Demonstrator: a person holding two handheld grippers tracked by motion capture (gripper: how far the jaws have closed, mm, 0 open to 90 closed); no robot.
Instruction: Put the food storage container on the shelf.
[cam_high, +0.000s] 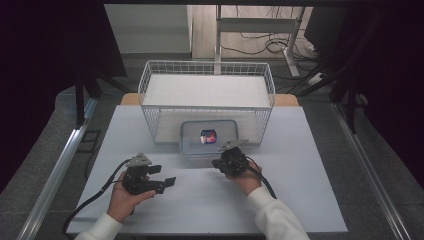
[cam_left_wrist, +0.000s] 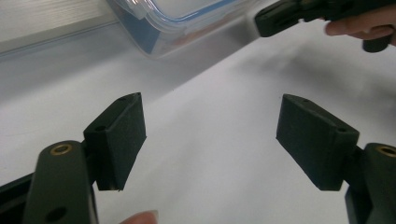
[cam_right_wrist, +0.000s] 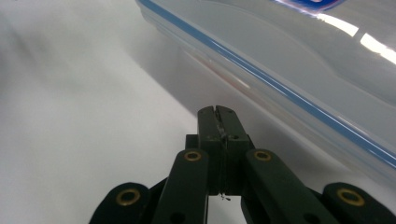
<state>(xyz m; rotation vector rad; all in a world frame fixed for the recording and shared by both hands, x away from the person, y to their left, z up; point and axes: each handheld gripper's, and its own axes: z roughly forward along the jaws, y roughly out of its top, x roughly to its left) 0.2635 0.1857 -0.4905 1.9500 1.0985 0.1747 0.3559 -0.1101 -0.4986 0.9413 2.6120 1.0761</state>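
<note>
From above, you are holding the left gripper (cam_high: 159, 178) over bare tabletop, in front of and to the left of the clear rectangular plastic container with a blue-trimmed lid (cam_high: 209, 137); that container is sitting on the white table (cam_high: 310, 200) with its far side against the white wire basket (cam_high: 150, 80); your right gripper (cam_high: 223, 158) is hovering at the container's near edge. The high view is showing a small dark red-and-blue item (cam_high: 208, 136) through the lid; what it is cannot be told. The left gripper view is showing its jaws standing wide apart with nothing between them, a near corner of the container (cam_left_wrist: 163, 28) ahead, and the right gripper (cam_left_wrist: 280, 18) farther off. The right gripper view is showing its jaws pressed together on nothing, just beside the container's blue-lined rim (cam_right_wrist: 289, 93). Open table is lying to the container's left, right and front; the basket is closing off the room behind it.
</note>
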